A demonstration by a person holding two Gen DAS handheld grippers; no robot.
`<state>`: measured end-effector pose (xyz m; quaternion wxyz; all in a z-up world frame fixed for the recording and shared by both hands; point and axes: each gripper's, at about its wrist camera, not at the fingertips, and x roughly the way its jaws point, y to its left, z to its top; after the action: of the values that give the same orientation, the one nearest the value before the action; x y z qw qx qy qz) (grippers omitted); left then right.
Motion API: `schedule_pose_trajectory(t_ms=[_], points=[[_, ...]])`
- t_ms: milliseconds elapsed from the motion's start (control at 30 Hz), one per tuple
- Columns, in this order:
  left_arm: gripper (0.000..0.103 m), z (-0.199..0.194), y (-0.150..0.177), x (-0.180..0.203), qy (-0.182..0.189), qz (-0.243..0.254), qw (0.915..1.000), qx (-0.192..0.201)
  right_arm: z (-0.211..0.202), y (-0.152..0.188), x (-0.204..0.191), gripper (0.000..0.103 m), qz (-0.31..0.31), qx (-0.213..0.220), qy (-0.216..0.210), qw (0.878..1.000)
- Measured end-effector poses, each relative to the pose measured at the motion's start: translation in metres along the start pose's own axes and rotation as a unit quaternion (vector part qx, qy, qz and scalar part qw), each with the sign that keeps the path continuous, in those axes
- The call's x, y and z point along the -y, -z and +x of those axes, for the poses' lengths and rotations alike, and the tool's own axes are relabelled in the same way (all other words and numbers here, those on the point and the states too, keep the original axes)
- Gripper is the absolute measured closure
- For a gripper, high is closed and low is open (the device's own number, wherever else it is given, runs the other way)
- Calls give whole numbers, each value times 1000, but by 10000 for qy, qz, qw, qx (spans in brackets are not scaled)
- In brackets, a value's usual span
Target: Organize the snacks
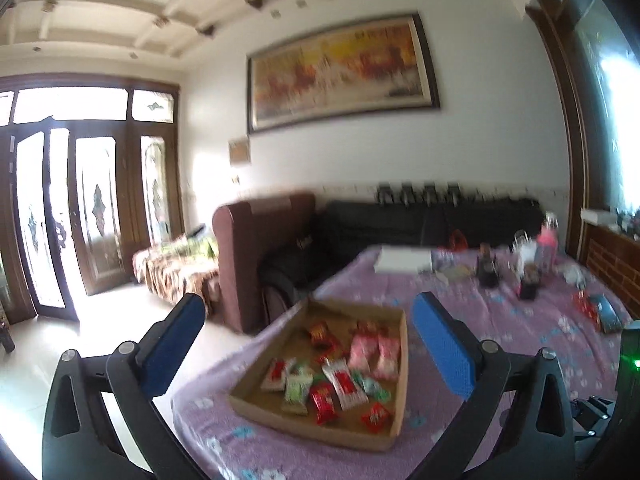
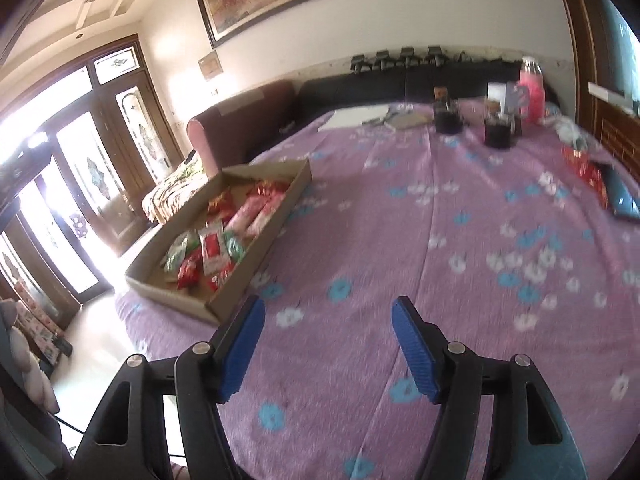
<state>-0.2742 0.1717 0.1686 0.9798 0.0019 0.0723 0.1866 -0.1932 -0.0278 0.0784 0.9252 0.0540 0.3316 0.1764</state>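
both tongs, left tongs (image 1: 308, 340) and right tongs (image 2: 328, 348), apart, empty. snack packets (image 1: 340, 376) in cardboard tray (image 1: 402, 360) on bench; light, crinkly, slippery: you pinch sealed end.

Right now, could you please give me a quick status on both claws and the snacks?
Left claw open, empty, above cardboard tray. Right claw open, empty, over tablecloth. Snack packets in tray. Nothing blocking.

far clutter (image 1: 520, 264) blurred, snack labels (image 1: 340, 380) unreadable, red packets (image 2: 584, 172) indistinct
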Motion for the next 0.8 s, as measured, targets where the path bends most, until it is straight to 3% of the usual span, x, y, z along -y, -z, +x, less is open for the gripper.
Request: schedule_pose_trajectory(t_ms=[100, 200, 333, 433, 600, 800], points=[[0, -10, 5, -6, -226, -153, 9986, 453, -6, -11, -9, 28, -210, 301, 0, 9993], [0, -9, 10, -4, -533, -134, 9972, 504, -12, -18, -23, 20, -484, 589, 12, 9971], [0, 16, 13, -1, 35, -152, 9996, -240, -8, -26, -46, 14, -945, 731, 94, 9928], [0, 39, 18, -5, 322, -376, 9948, -885, 5, -27, -50, 14, -999, 635, 124, 9929], [0, 70, 31, -10, 205, -316, 9877, -1518, 38, -21, -49, 14, -1075, 130, 121, 9940], [0, 93, 51, -9, 370, -392, 9770, -2062, 68, -21, -57, 14, -1302, -352, 62, 9908]])
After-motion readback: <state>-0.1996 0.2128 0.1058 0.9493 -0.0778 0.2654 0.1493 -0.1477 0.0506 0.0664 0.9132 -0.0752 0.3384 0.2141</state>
